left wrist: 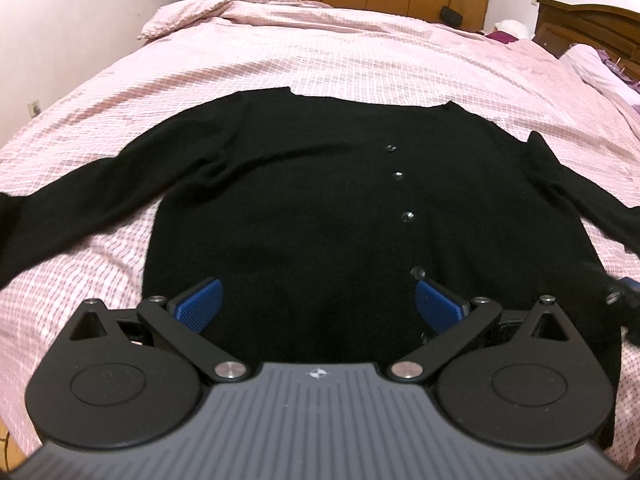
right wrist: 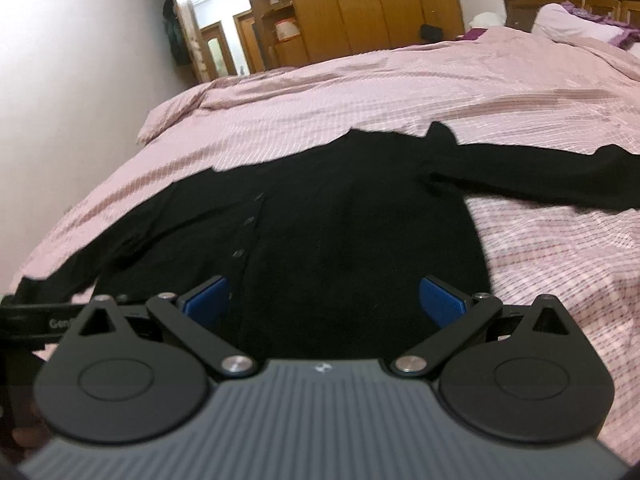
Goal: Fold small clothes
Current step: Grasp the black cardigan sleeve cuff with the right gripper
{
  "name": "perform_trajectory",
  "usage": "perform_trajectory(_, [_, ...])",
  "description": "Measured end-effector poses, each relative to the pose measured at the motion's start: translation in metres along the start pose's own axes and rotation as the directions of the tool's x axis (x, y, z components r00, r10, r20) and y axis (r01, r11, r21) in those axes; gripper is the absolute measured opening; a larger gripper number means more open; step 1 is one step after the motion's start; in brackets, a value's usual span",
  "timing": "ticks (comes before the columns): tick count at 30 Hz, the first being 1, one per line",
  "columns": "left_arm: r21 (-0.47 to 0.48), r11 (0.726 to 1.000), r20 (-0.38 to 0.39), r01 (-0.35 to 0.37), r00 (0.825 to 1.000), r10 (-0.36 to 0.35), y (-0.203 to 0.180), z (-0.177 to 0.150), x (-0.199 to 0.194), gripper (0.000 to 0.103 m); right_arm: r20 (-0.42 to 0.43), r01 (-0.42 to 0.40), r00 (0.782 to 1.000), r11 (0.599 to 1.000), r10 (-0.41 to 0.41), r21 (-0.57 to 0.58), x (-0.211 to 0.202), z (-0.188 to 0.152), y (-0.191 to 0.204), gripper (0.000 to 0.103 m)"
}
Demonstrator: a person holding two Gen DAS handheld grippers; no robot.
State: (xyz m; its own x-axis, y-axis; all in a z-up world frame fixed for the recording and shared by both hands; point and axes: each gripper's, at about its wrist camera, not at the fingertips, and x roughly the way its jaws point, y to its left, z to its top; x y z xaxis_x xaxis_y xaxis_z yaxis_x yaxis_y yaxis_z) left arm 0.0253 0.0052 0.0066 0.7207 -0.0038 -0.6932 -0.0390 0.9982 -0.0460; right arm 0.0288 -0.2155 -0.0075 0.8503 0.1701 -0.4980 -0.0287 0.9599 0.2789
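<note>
A black buttoned cardigan [left wrist: 312, 184] lies flat on the pink bed cover, sleeves spread to both sides, a row of dark buttons down its front. My left gripper [left wrist: 318, 300] hovers open over the cardigan's near hem, blue pads wide apart, nothing between them. In the right wrist view the same cardigan [right wrist: 340, 232] stretches away with one sleeve [right wrist: 532, 176] reaching right. My right gripper [right wrist: 324, 298] is open too, above the hem area near the button line. At the right edge of the left wrist view a bit of the other gripper [left wrist: 620, 296] shows.
The pink checked bed cover [left wrist: 360, 52] fills the bed around the garment. Wooden wardrobes [right wrist: 376, 4] stand beyond the bed, a dark wooden headboard [left wrist: 584, 24] and pillows [right wrist: 572, 24] lie at the right, and a white wall runs along the left.
</note>
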Motion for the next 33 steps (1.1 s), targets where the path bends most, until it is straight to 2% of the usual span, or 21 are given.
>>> perform_trajectory(4, [0.007, 1.000, -0.004, 0.007, 1.000, -0.007, -0.004, 0.014, 0.012, 0.103, 0.025, 0.031, 0.999, 0.997, -0.033, 0.076, 0.001, 0.015, -0.034, 0.103])
perform_trajectory(9, [0.023, 1.000, -0.009, 0.022, 1.000, -0.021, -0.016, 0.037, 0.030, 0.103, 0.041, 0.117, 0.991, 0.976, -0.127, 0.186, 0.003, 0.032, -0.088, 0.103])
perform_trajectory(16, [0.045, 0.998, -0.013, 0.048, 0.999, -0.047, -0.042, 0.056, 0.060, 0.103, 0.042, 0.223, 0.967, 0.912, -0.252, 0.344, 0.003, 0.044, -0.177, 0.103])
perform_trajectory(20, [0.050, 0.997, -0.027, 0.055, 0.998, -0.054, -0.055, 0.056, 0.081, 0.103, 0.034, 0.272, 0.947, 0.858, -0.318, 0.435, 0.007, 0.043, -0.227, 0.103])
perform_trajectory(23, [0.054, 0.998, -0.057, 0.039, 0.998, -0.035, -0.062, 0.053, 0.096, 0.103, 0.011, 0.262, 0.950, 0.817, -0.312, 0.513, 0.018, 0.036, -0.261, 0.103])
perform_trajectory(26, [0.045, 0.999, -0.100, 0.024, 0.995, -0.020, -0.065, 0.049, 0.111, 0.103, 0.008, 0.235, 0.957, 0.793, -0.290, 0.562, 0.026, 0.026, -0.278, 0.103])
perform_trajectory(30, [0.039, 0.999, -0.081, 0.001, 0.997, 0.002, -0.066, 0.042, 0.120, 0.103, 0.041, 0.225, 0.952, 0.786, -0.303, 0.576, 0.032, 0.018, -0.289, 0.103])
perform_trajectory(33, [0.022, 1.000, -0.052, -0.005, 0.999, 0.006, -0.064, 0.036, 0.121, 0.103, 0.091, 0.202, 0.948, 0.799, -0.304, 0.566, 0.038, 0.015, -0.291, 0.103])
